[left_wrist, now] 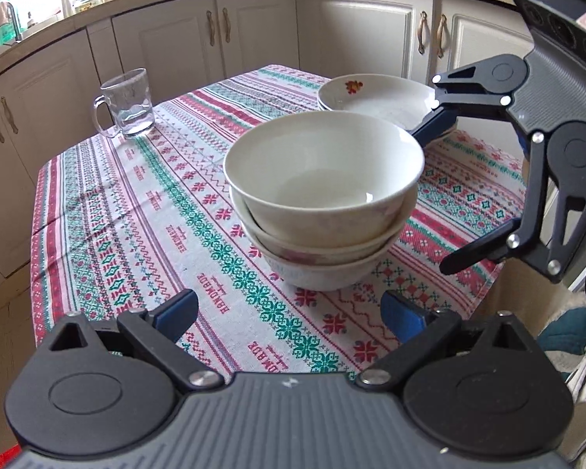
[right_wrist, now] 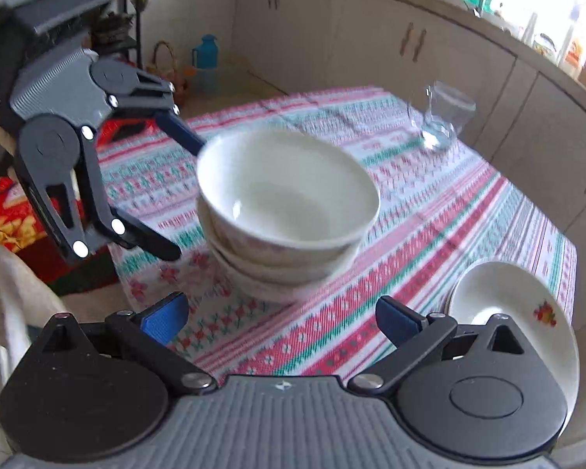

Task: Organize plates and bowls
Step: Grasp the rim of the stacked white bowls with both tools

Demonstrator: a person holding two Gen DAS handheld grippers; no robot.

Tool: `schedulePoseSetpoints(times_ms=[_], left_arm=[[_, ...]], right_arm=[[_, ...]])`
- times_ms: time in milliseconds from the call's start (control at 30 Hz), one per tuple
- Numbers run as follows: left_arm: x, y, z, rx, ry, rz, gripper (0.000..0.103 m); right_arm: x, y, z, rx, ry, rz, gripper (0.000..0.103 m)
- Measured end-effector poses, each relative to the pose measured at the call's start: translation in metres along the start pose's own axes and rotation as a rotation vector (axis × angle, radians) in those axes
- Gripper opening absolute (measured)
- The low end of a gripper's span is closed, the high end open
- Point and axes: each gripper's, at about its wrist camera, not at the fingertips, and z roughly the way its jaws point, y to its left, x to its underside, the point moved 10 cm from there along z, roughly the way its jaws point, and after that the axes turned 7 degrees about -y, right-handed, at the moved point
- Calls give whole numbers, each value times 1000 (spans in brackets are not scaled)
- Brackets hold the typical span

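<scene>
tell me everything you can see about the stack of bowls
The stack of bowls is three glossy cream bowls, ceramic by the look, nested upright. The top one is plain and empty inside; the lower two show faint reddish floral marks outside. It stands on the patterned tablecloth, near the middle of the table. Nothing else touches it: both grippers hang open, clear of it.

Inspector: Is any lettering noted?

Recorder: Red woven words are seen repeated along the tablecloth (left_wrist: pixel 144 211) stripes, left of and in front of the stacked bowls (left_wrist: pixel 320 203). They stand inverted and are not reliably read. A label on the right gripper (left_wrist: pixel 443 187) housing is noted, illegible.
</scene>
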Motion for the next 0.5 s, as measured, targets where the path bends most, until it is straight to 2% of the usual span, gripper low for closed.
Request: schedulePoseSetpoints(times_ms=[267,500], left_arm=[[7,2,16,33,35,13,99],[10,3,29,73,56,20,99]], right_arm=[[24,-4,24,-3,64,26,103],[27,-9,40,-40,81,56,103]])
